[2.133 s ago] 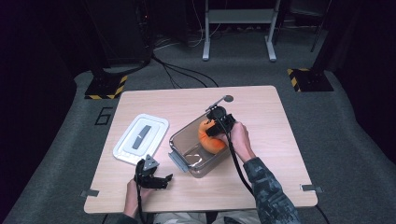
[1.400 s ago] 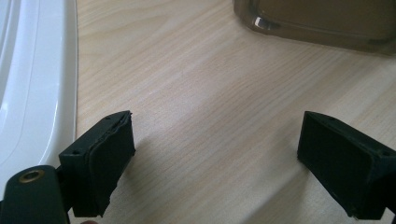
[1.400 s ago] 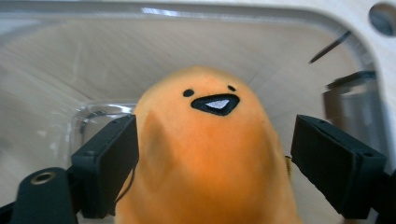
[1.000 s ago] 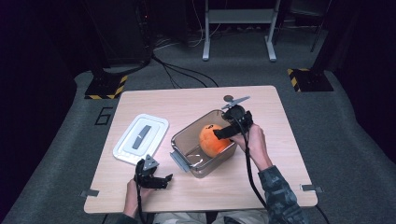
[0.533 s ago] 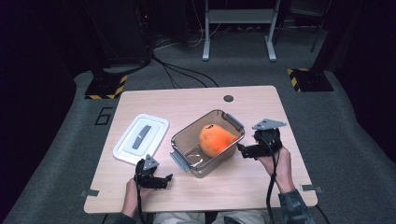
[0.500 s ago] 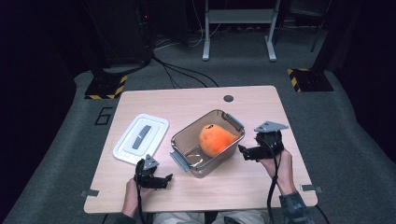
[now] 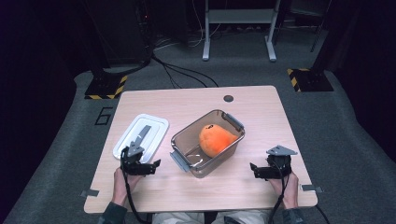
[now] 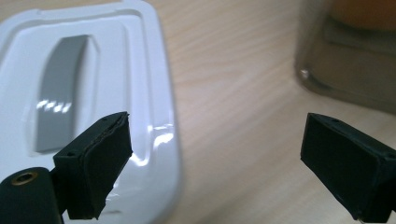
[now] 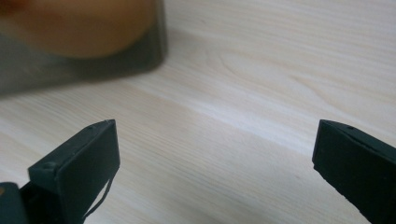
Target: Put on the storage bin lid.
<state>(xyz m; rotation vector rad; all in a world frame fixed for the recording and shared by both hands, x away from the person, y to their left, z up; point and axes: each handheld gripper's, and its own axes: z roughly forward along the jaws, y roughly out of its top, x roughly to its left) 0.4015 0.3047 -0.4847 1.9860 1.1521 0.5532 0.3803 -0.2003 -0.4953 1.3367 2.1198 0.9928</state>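
An orange [image 7: 215, 139] lies in the clear plastic container [image 7: 196, 165] at mid table. The container's white lid [image 7: 149, 128], with its grey handle, lies flat to the left of it. My left gripper [image 7: 141, 161] hovers at the lid's near edge, open; one jaw is over the lid [image 8: 93, 70] and the container [image 8: 345, 70] is ahead to the right. My right gripper [image 7: 261, 170] is low over bare wood at the right front, apart from the container [image 9: 70, 60]. Its jaws have just been opening and nothing is between them.
The wooden table [image 7: 261, 116] has a small dark round hole [image 7: 228, 98] near its far edge. Beyond it are a grey floor, cables and striped stand feet [image 7: 105, 88]. Cables trail from both grippers toward the person.
The right gripper left the orange in the container, then came down and to the right front of the table. The left gripper shifted a little forward toward the lid.
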